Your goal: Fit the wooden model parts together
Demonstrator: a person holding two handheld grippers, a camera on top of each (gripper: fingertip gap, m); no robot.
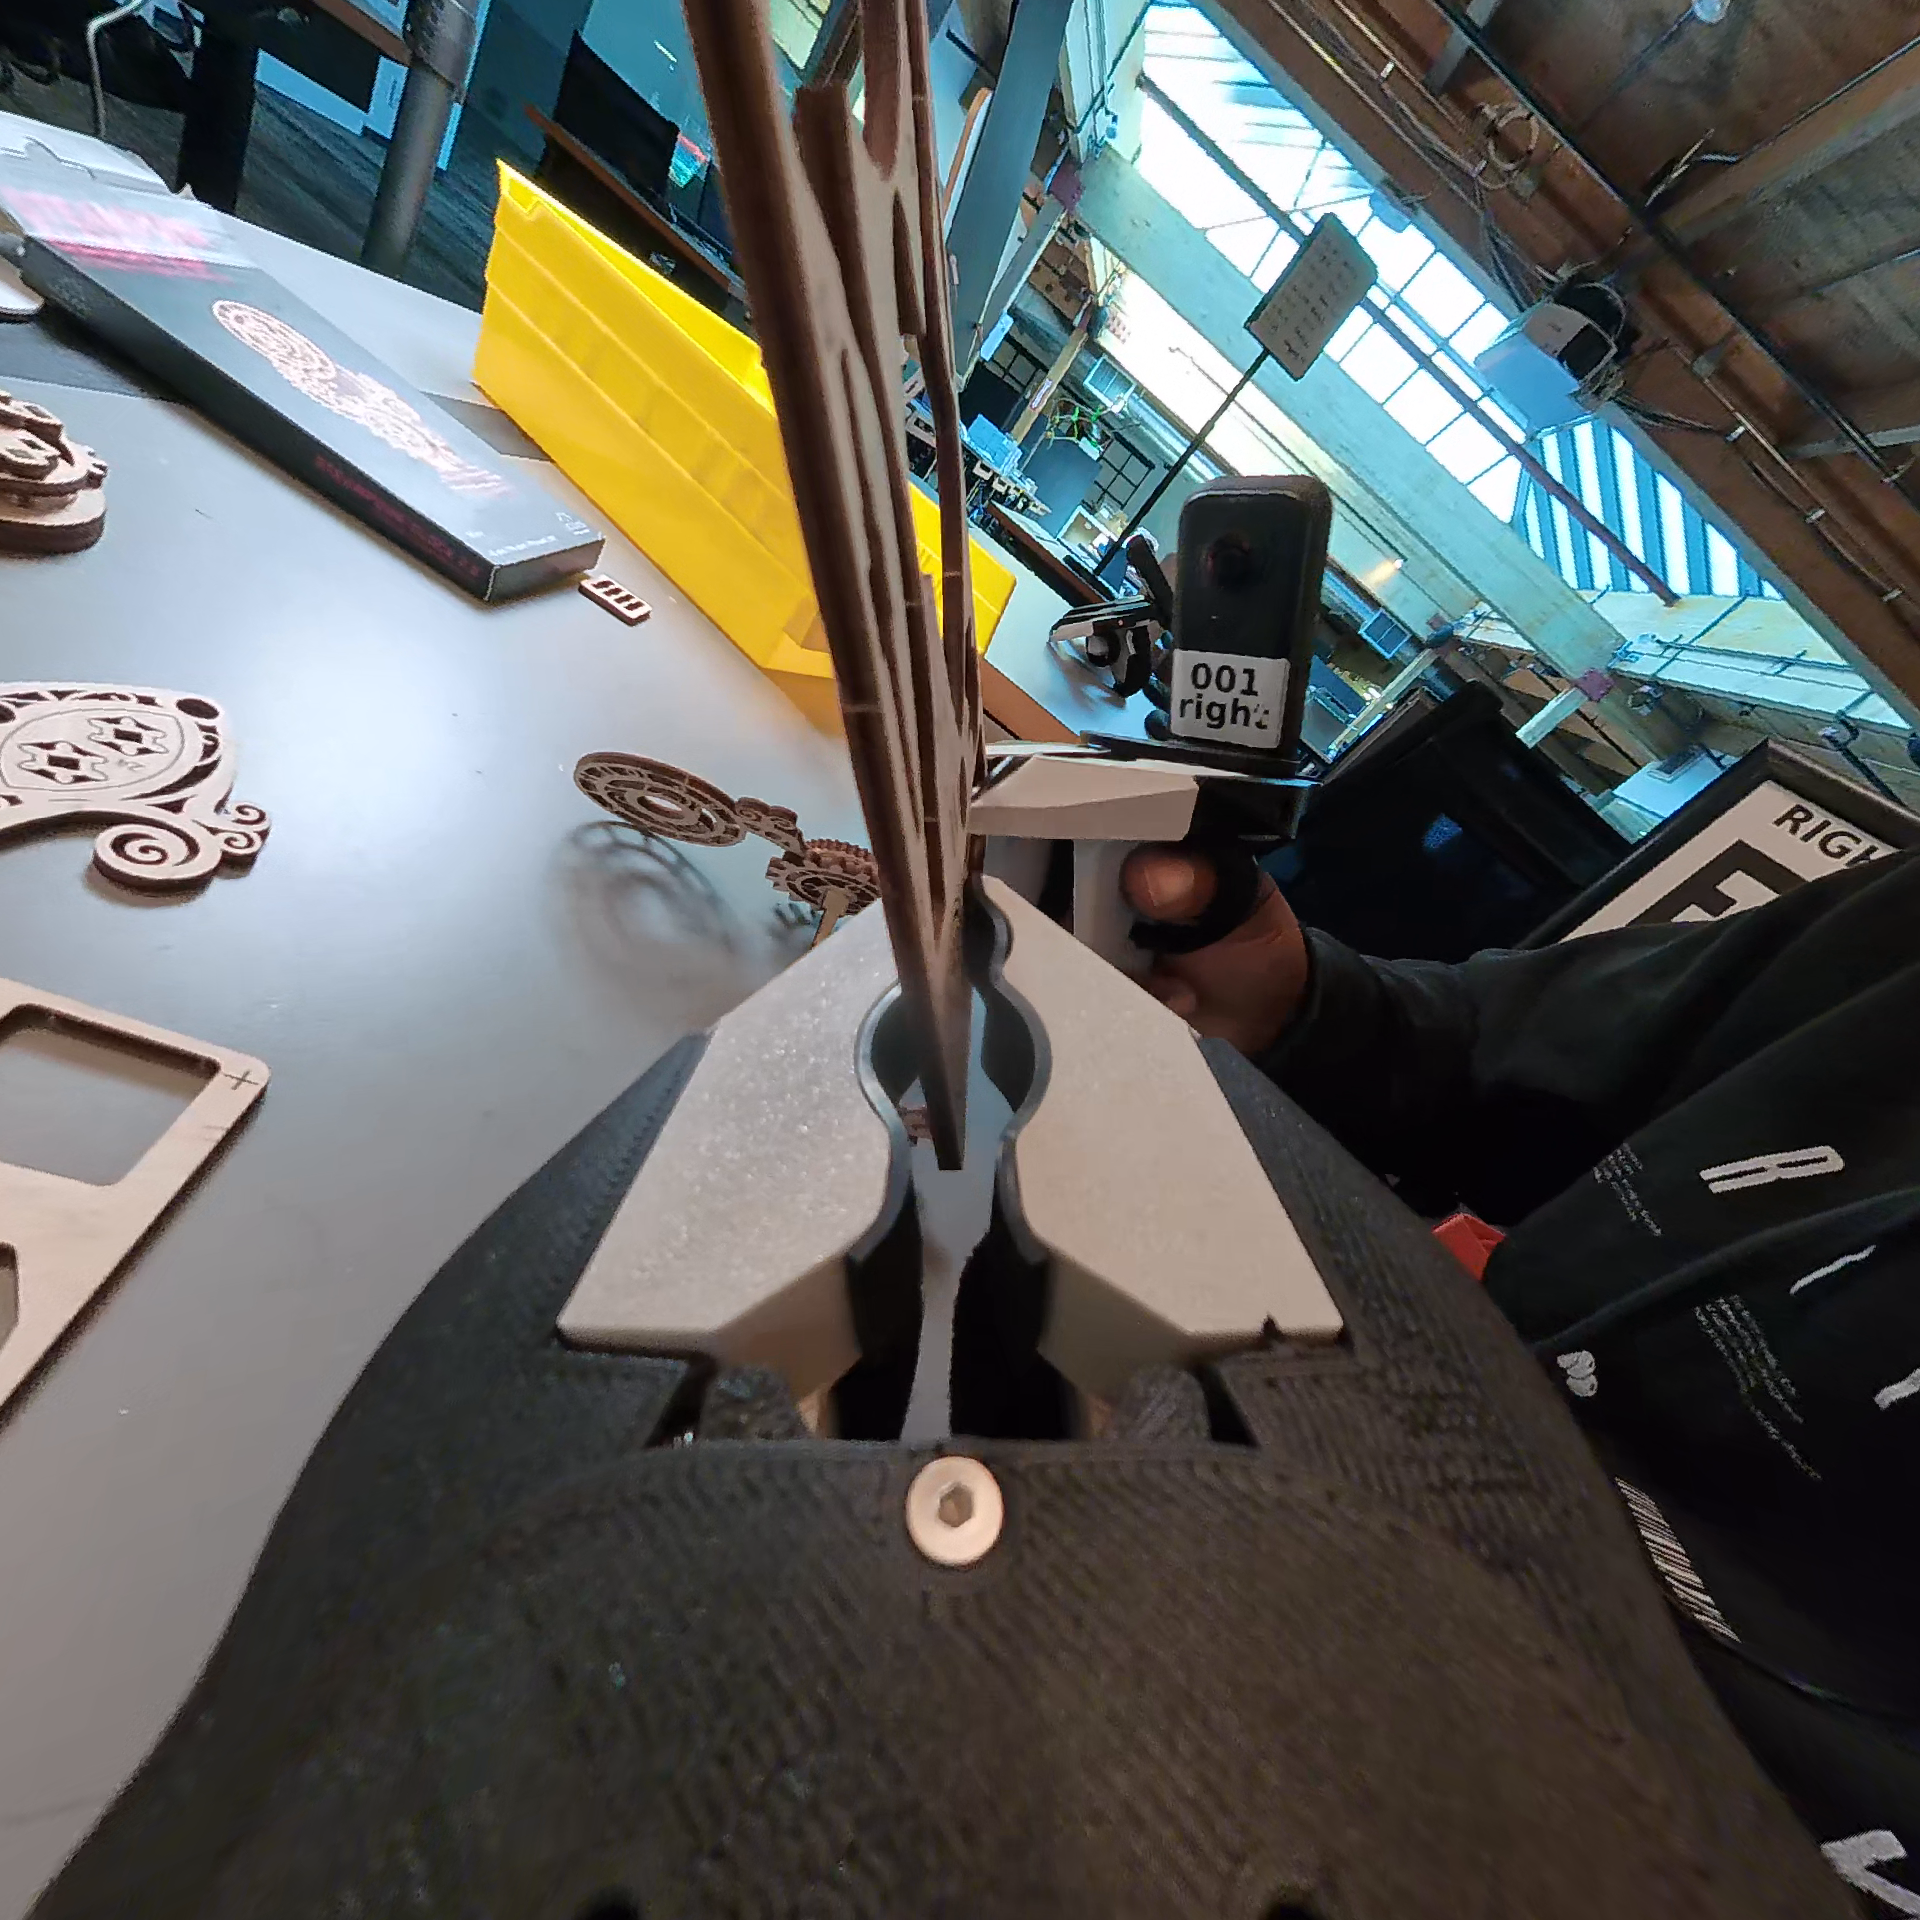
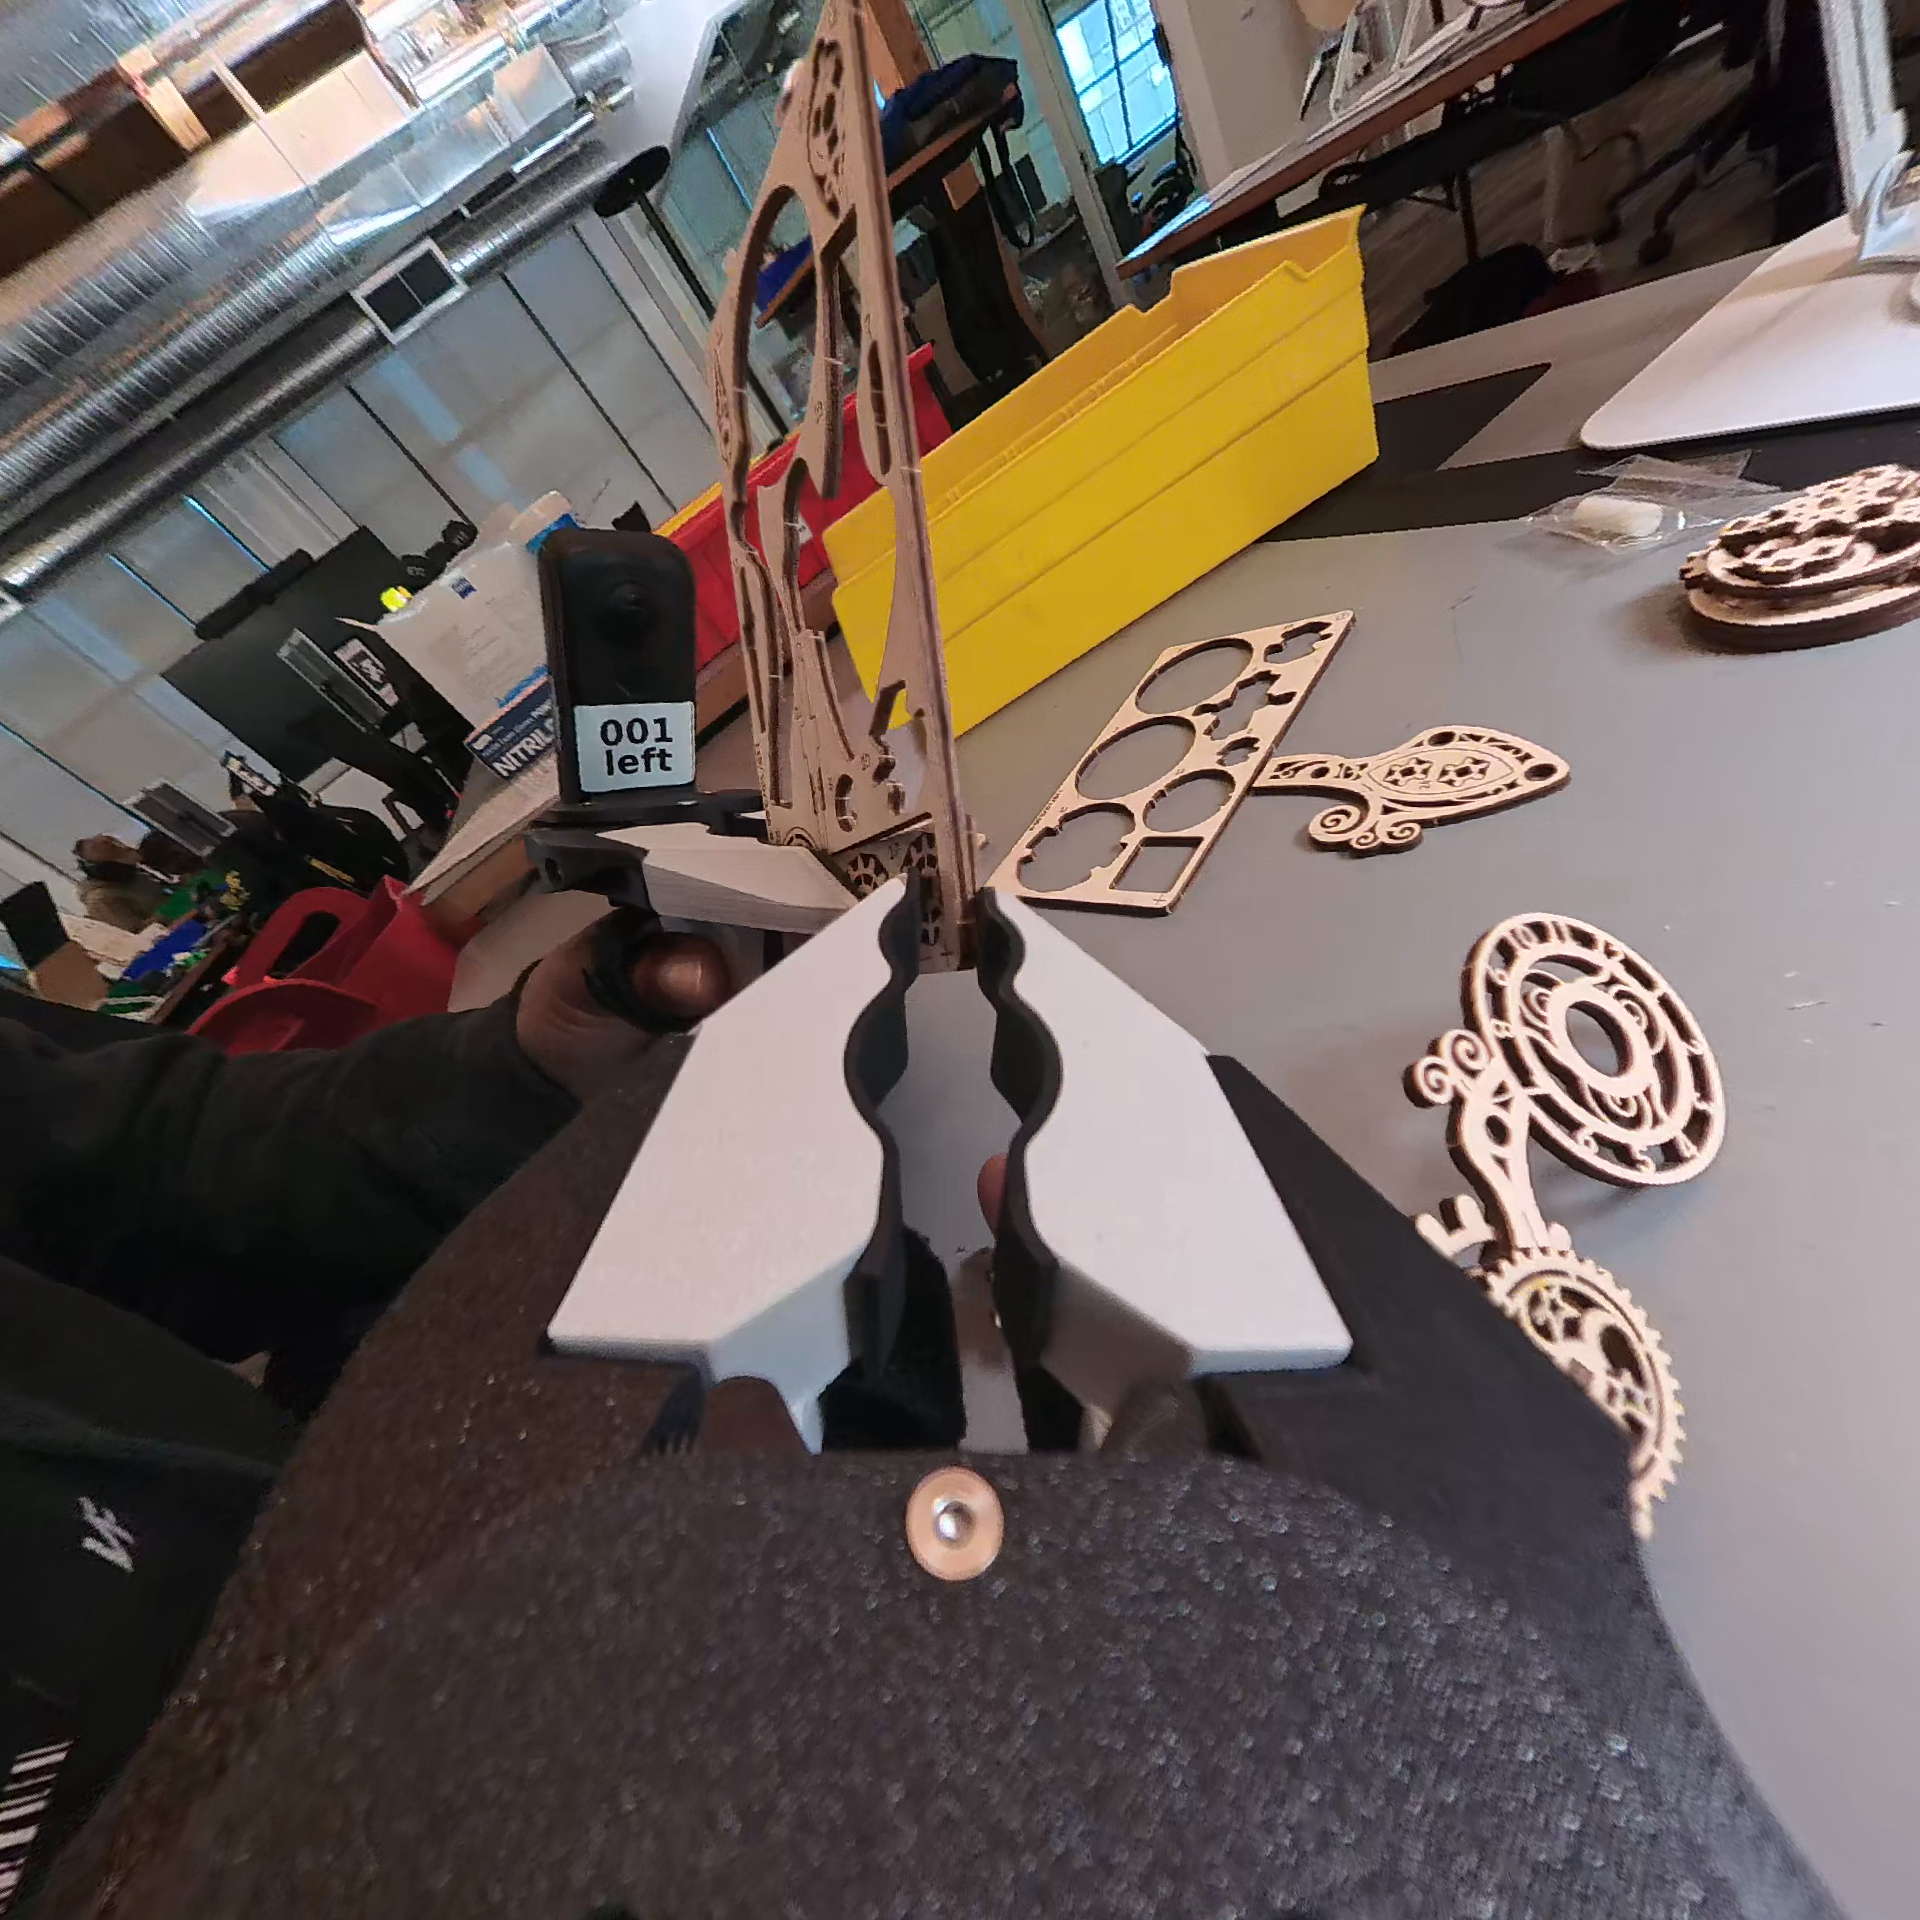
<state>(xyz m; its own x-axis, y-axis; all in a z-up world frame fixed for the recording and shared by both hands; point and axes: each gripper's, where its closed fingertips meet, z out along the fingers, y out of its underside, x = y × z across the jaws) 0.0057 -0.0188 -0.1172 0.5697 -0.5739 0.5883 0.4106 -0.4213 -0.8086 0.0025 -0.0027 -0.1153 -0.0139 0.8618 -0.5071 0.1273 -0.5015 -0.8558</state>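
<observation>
A thin wooden sheet of laser-cut parts [image 1: 862, 520] stands upright, edge-on to both cameras, above the grey table [image 1: 416, 987]. My left gripper [image 1: 951, 935] is shut on its lower edge. My right gripper [image 2: 948, 914] is shut on the same sheet [image 2: 831, 520] at its bottom corner. Each gripper shows in the other's view: the right one [image 1: 1039, 805] meets the sheet from the right, the left one [image 2: 727, 873] from the left. A wooden clock-face part with a gear [image 2: 1590, 1049] lies flat on the table, and also shows in the left wrist view [image 1: 675, 810].
On the table lie an ornate teardrop part [image 2: 1423, 779], an emptied sheet frame with round holes [image 2: 1164, 769], a stacked gear assembly [image 2: 1808, 571] and a black box [image 1: 291, 416]. A yellow bin [image 2: 1122, 488] stands behind the sheet. A white stand base [image 2: 1766, 343] sits far right.
</observation>
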